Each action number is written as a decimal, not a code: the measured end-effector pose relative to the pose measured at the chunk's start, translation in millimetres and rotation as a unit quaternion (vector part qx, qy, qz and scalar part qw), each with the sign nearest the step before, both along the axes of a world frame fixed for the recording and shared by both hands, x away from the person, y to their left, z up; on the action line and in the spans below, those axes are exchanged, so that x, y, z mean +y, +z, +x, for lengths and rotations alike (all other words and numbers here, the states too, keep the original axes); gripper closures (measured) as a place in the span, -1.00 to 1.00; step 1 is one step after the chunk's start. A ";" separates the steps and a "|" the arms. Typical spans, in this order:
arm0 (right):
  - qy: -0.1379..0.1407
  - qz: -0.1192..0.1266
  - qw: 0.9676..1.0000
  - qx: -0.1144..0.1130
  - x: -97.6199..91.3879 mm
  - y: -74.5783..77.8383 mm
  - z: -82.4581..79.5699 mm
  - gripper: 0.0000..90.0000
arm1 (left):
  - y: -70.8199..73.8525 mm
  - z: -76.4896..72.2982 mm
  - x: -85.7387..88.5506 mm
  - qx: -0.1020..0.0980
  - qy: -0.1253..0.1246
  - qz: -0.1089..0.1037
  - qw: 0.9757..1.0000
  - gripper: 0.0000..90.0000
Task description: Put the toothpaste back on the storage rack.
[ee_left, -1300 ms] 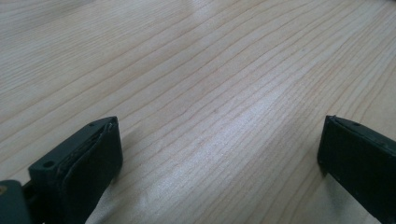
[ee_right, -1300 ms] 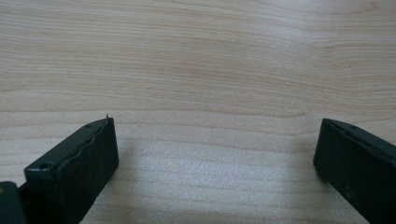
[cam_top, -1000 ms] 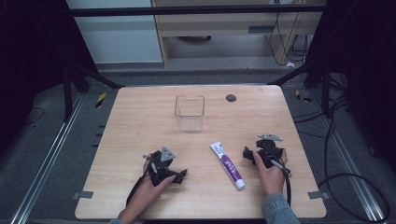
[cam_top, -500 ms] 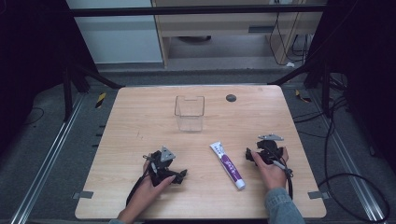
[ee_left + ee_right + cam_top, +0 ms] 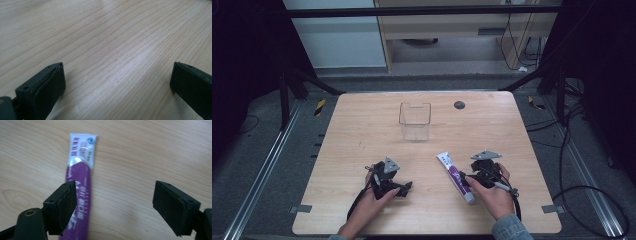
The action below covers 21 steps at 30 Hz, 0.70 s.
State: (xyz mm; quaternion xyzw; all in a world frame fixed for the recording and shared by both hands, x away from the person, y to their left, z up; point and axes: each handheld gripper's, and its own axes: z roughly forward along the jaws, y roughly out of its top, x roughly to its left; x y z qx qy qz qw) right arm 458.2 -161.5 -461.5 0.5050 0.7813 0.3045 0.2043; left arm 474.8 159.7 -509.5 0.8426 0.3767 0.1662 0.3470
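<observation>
The purple-and-white tube [image 5: 455, 176] lies flat on the wooden table [image 5: 362, 135], near its front edge. The right gripper [image 5: 113, 202] hangs just over it, jaws apart and just now closing, the tube under one jaw. The left gripper [image 5: 117, 80] rests wide open on bare wood

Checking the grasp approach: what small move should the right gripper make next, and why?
Probably shift the right gripper sideways to centre on the tube. Its jaws, which have just been closing, are still apart with nothing gripped; the tube lies flat on the table under one jaw, not between them.
</observation>
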 end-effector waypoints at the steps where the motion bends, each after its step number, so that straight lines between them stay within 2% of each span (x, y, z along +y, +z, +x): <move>1: 0.007 -0.002 1.000 -0.001 3.5 0.1 -0.5 -0.50 | 0.0 0.0 0.0 0.000 0.000 0.000 1.000 -1.00; 3: 0.018 -0.004 1.000 0.000 10.4 0.0 -1.5 -0.45 | 0.1 0.2 -0.2 0.000 0.001 0.000 1.000 -1.00; 8: 0.050 -0.018 0.998 0.020 25.6 -6.9 1.5 -0.32 | 0.0 1.1 -0.8 0.000 0.003 0.000 1.000 -1.00; 13: 0.060 -0.025 0.997 0.029 34.9 -5.2 8.5 -0.21 | 0.0 1.1 -0.5 0.000 0.002 0.000 1.000 -1.00; 21: 0.073 -0.035 0.996 0.035 45.6 3.7 18.2 -0.17 | 0.0 1.1 -0.4 0.000 0.001 0.000 1.000 -1.00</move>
